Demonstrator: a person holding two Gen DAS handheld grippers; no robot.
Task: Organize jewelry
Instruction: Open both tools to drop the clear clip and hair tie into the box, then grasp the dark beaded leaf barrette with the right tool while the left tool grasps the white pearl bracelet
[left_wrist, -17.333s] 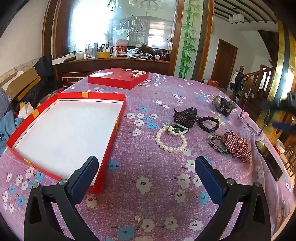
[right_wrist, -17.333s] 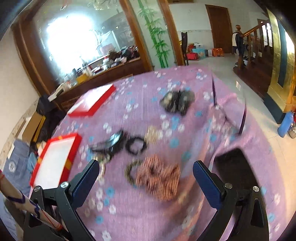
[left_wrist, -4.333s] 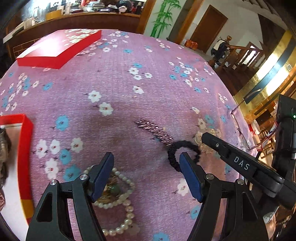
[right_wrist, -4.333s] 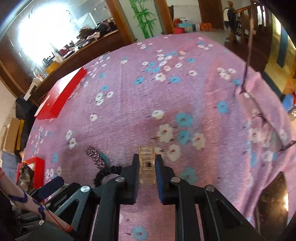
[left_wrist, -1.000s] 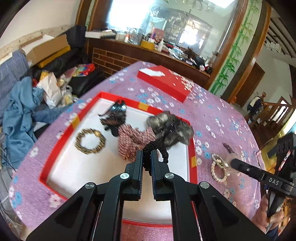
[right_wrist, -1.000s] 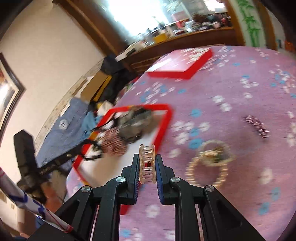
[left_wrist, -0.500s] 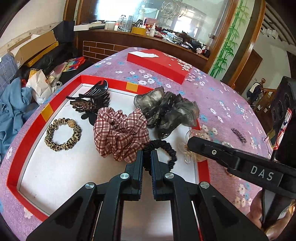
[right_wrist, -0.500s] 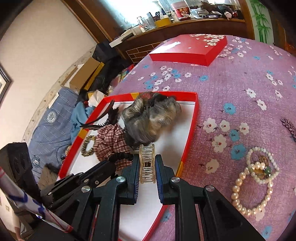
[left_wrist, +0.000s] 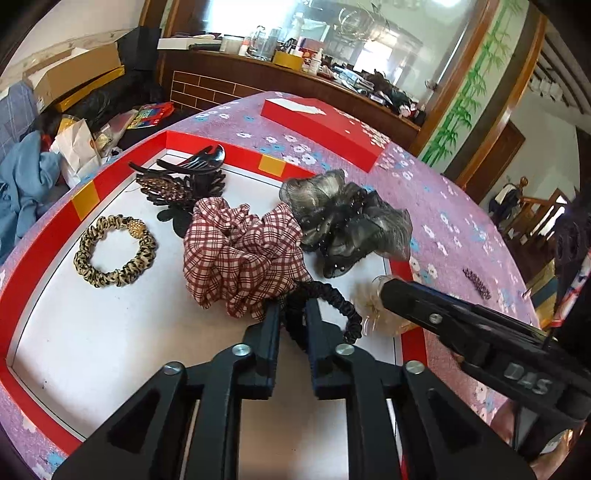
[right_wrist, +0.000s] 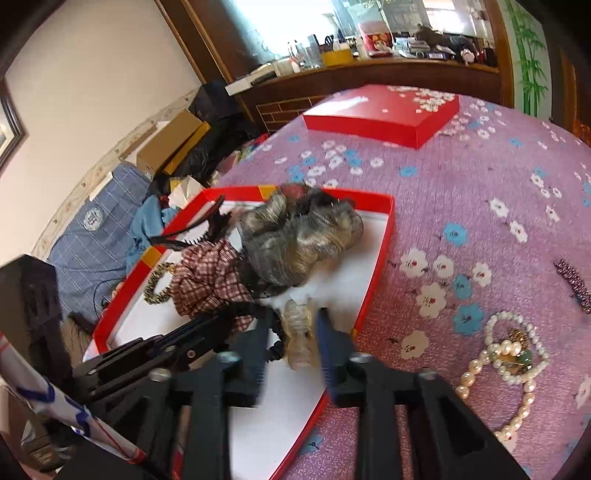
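My left gripper rests low over the white floor of the red tray, its jaws just starting to open, pads still against the black hair tie. Beside it, my right gripper is opening; the clear claw clip sits loose between its fingers, blurred, near the tray's right rim. The clear claw clip also shows in the left wrist view. In the tray lie a plaid scrunchie, a grey scrunchie, a leopard hair tie and a black claw clip.
On the purple flowered cloth to the right lie a pearl bracelet and a dark beaded barrette. The red box lid sits at the far side. Boxes, bags and clothes crowd the floor beyond the table's left edge.
Both grippers have come down to the tray floor. The right jaws have spread and the clear clip stands free between them. The left jaws have parted slightly around the black tie.
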